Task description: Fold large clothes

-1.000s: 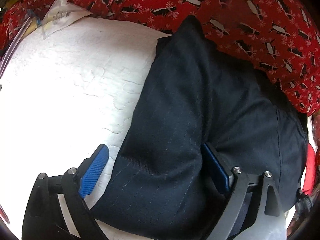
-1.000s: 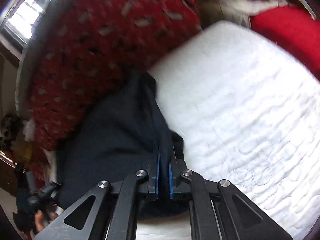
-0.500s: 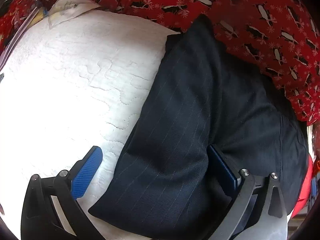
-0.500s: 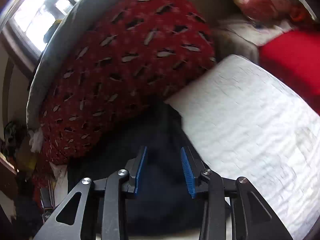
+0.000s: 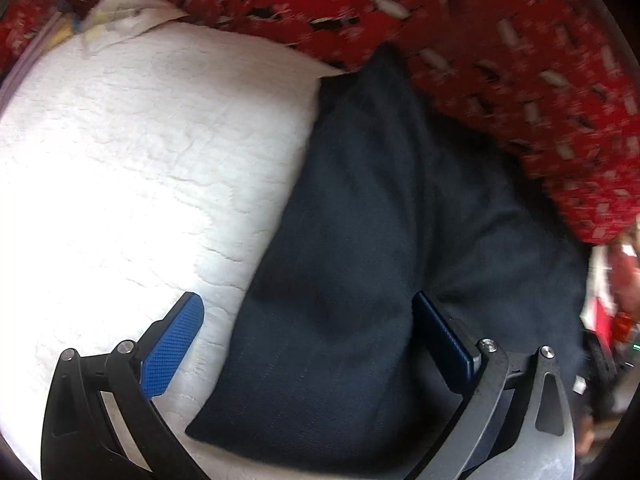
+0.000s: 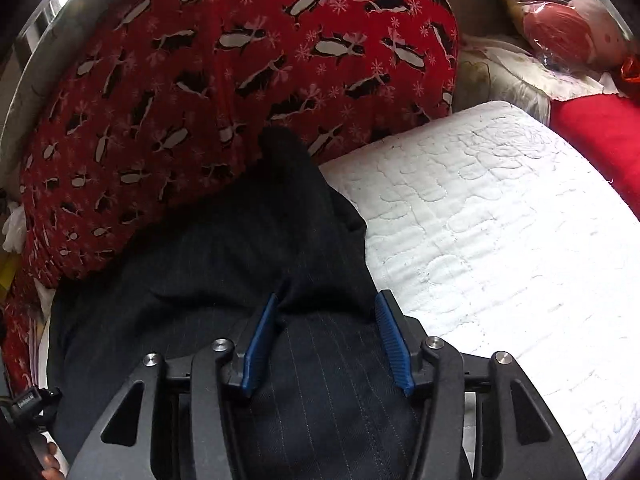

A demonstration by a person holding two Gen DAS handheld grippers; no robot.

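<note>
Folded dark navy pinstriped trousers [image 6: 224,264] lie on the white quilted bed [image 6: 500,240], their far end against a red penguin-print cushion [image 6: 224,64]; right tongs [image 6: 326,340] are opening above the cloth, gripping nothing; left tongs [image 5: 308,344] spread wide, straddling the fold's edge

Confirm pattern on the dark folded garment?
Dark navy garment with thin, pale, widely spaced pinstripes. Clearest in the right wrist view.
</note>
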